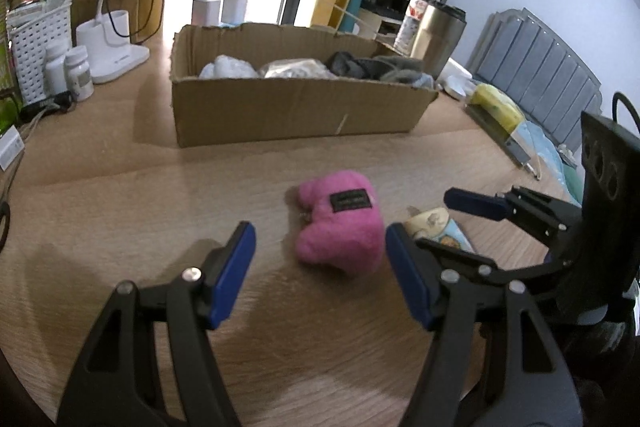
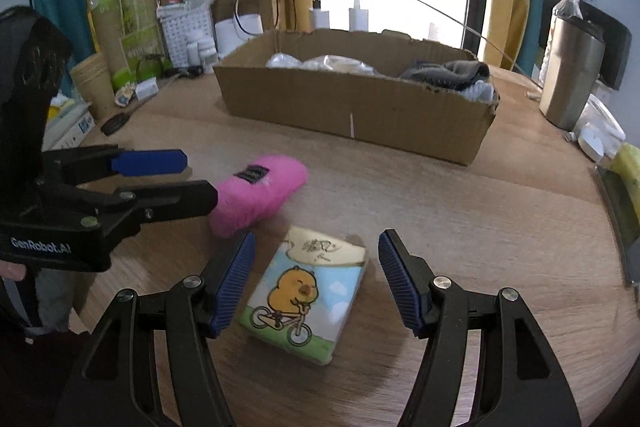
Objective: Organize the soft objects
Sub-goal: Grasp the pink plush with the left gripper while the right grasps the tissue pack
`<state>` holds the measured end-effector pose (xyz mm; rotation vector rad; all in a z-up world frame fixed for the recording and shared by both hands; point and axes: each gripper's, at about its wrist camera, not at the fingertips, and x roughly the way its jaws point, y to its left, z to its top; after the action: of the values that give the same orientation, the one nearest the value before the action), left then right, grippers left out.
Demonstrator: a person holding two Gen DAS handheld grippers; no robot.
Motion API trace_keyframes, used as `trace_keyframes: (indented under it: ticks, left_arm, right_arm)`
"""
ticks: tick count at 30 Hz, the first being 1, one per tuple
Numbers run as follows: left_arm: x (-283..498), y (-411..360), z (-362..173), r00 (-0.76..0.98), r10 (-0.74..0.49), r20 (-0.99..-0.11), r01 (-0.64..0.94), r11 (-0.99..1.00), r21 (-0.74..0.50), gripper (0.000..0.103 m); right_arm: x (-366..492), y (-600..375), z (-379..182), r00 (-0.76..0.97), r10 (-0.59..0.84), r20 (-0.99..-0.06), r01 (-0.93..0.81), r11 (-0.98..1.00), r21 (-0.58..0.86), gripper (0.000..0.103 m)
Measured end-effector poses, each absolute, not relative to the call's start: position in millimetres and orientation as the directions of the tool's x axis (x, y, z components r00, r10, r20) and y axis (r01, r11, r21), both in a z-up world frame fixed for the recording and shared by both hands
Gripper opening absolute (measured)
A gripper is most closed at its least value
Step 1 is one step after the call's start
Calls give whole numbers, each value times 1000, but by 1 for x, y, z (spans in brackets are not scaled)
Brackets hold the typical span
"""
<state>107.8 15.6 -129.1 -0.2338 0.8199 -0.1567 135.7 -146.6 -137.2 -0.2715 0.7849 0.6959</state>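
- Your left gripper (image 1: 320, 267): jaws wide, holding nothing, low over the counter (image 1: 120, 195).
- Pink plush toy (image 1: 340, 223): lies on the counter between your left jaws, near their tips.
- Your right gripper (image 2: 316, 279): jaws wide, holding nothing.
- Tissue pack with a cartoon chick (image 2: 306, 291): flat on the counter between your right jaws, just beside the plush.
- Cardboard box (image 2: 352, 107): farther back on the counter, soft items inside.

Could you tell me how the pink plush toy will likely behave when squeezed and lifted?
The pink plush toy looks fuzzy and stuffed, so it should compress between the left tongs. It probably weighs little. Lying flat on the table, it seems unlikely to roll.
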Motion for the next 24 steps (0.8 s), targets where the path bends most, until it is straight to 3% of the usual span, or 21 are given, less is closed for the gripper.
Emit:
trace_keyframes:
  ticks: [6,9,24]
  left_arm:
    - [115,5,-134,652,-228,-723,61,966,-250,69]
    - [118,0,-133,658,-223,-719,65,968,-240,69]
    - [153,-21,-144,613,-160,-774,53,985,-161,69]
  right_arm:
    - [135,-148,-145,496,455,-739,-669,743,8,66]
    - [137,-153,-144,500,459,-735,-665,747,14,56]
    - [159,-186,-139,533,441,-722,-621,783,19,55]
